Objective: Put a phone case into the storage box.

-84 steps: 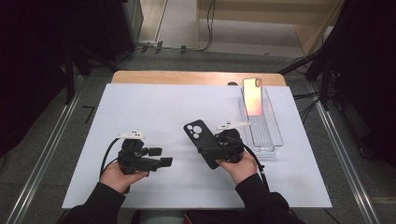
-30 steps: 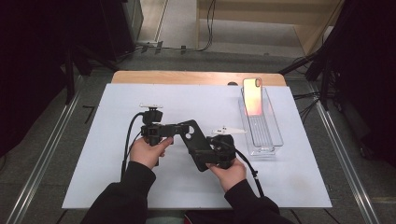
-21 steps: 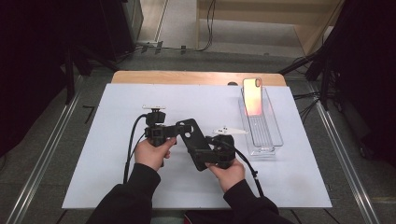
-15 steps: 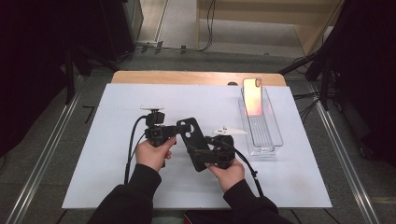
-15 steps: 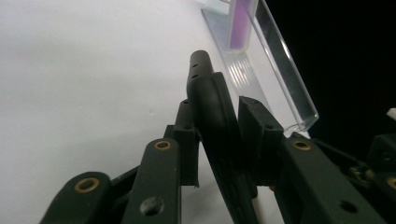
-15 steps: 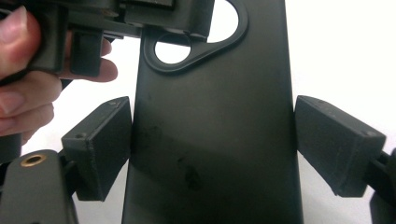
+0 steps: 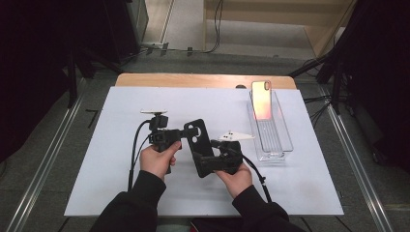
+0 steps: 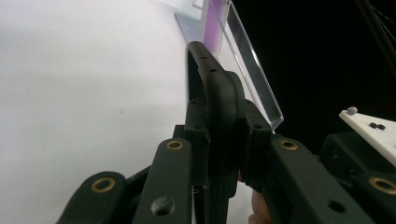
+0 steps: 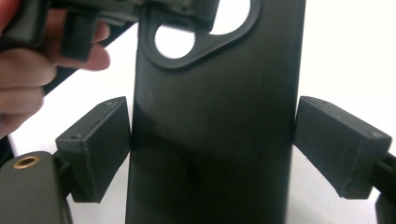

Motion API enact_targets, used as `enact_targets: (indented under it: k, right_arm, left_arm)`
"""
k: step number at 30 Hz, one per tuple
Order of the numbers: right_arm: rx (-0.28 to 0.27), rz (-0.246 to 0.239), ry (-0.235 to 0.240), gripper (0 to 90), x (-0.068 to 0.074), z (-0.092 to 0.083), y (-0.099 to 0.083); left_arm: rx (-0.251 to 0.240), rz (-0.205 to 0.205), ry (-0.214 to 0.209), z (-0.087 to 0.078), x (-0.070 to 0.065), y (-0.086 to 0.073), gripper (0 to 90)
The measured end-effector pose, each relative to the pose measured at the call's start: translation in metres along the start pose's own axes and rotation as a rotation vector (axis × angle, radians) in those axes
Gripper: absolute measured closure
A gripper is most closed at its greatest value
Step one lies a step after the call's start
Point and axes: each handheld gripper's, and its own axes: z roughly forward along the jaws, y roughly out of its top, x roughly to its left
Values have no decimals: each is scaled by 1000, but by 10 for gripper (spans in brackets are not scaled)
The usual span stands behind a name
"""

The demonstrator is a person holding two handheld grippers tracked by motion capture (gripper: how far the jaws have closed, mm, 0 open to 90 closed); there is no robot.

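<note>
The wide desk (image 7: 290, 193), covered with a white sheet and showing a strip of light wood at its far edge, carried everything in the high view. On its right part stood a long clear plastic tray (image 7: 276, 145), and a phone with a pinkish, shiny back (image 7: 261, 99) leaned upright at the far end of this tray; the same tray (image 8: 254, 84) appeared behind the jaws in the left gripper view. Two forearms in dark sleeves came in from the bottom of the high view, close together near the middle of the desk. Between the two hands, above the white sheet and well apart from the tray, was the black rectangular phone case with a camera cut-out (image 7: 199, 145). The left hand-held gripper (image 7: 180, 135) was closed on the upper edge of this case, near the cut-out; its jaws had just been closing, and in the left gripper view the pads pressed on the thin black edge of the case (image 8: 219, 102) from both sides. The right hand-held gripper (image 7: 205, 166) was at the lower end of the case. In the right gripper view the case (image 9: 215, 140) stood between its two pads, the left pad just beside the case edge and the right pad a little apart from it; its jaws had just been opening, so they were loose around the case.
</note>
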Motion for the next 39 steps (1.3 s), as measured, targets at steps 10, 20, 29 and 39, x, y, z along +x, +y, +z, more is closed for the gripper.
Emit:
enact_targets:
  k: [10,20,29,39]
  right_arm:
    - [63,-78,55,0,-3,-7,6]
    - [26,-100,79,0,-4,-16,10]
    - [33,-113,59,0,-4,-18,13]
    - [23,-137,52,0,-6,-19,17]
  left_arm:
    - [-43,90,21,-12,-11,2,777]
    - [-100,231,53,-16,-19,-4,775]
    - [-146,303,77,-13,-19,-16,776]
    - [-151,382,92,-9,-24,-27,776]
